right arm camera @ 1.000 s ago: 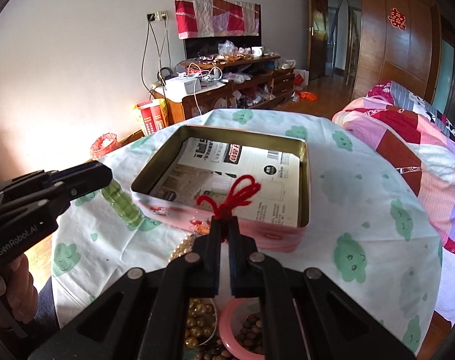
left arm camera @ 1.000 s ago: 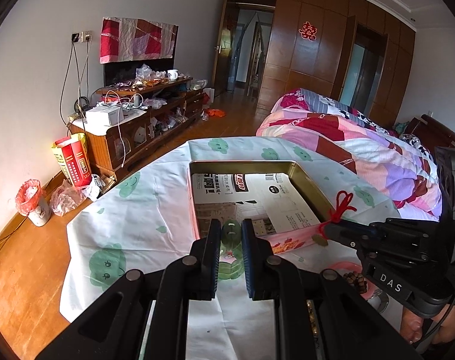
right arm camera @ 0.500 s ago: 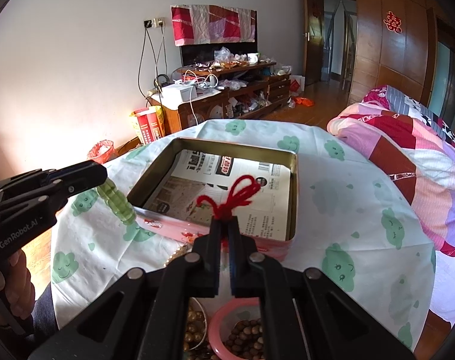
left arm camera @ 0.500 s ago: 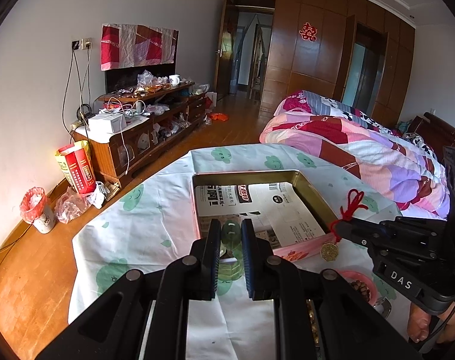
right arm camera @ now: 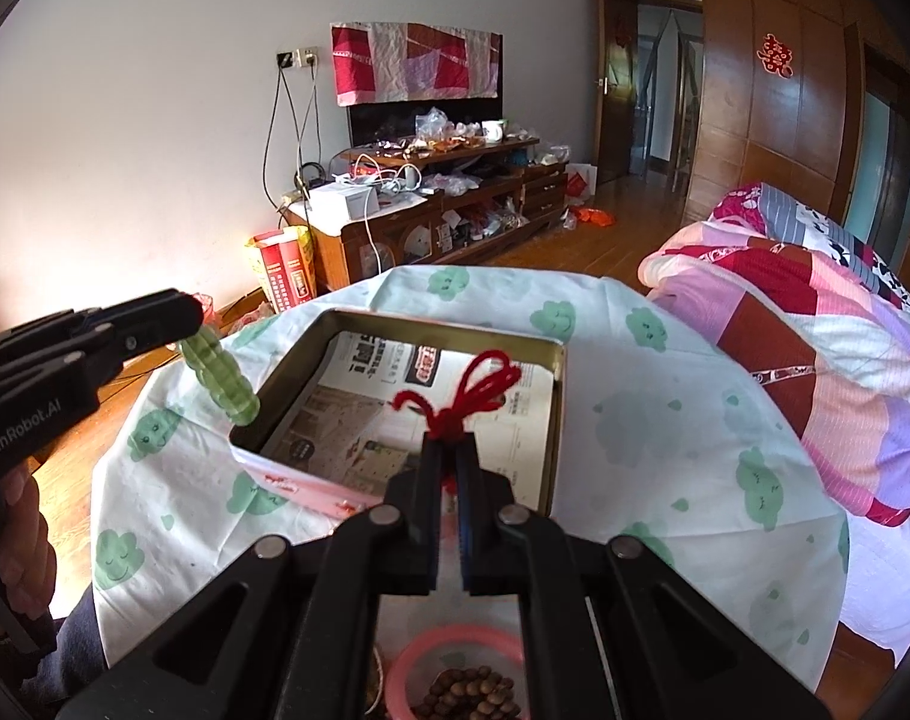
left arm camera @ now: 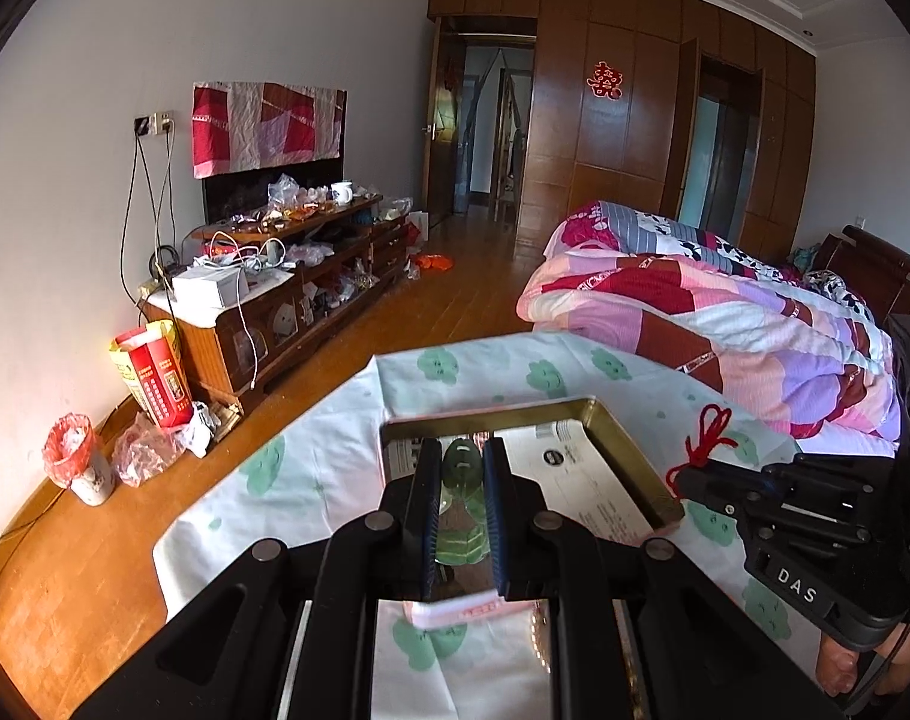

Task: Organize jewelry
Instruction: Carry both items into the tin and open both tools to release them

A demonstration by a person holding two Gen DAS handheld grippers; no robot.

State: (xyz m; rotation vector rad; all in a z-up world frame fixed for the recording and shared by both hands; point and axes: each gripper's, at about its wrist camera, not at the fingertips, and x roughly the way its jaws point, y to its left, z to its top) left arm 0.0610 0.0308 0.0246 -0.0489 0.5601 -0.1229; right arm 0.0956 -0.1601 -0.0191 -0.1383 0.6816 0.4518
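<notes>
left gripper (left arm camera: 462,468) clamps green bracelet (right arm camera: 219,373) | right gripper (right arm camera: 449,456) pinches red cord (right arm camera: 462,390)

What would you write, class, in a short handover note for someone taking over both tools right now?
Left tool: shut on the green bead bracelet, held above the tin's left edge.
Right tool: shut on the red knotted cord, held above the tin's near side.
Tin box: open on the table, lined with newspaper, no jewelry seen inside.
Pink bowl near the right tool holds brown beads.
Left: place both pieces in the tin.
</notes>
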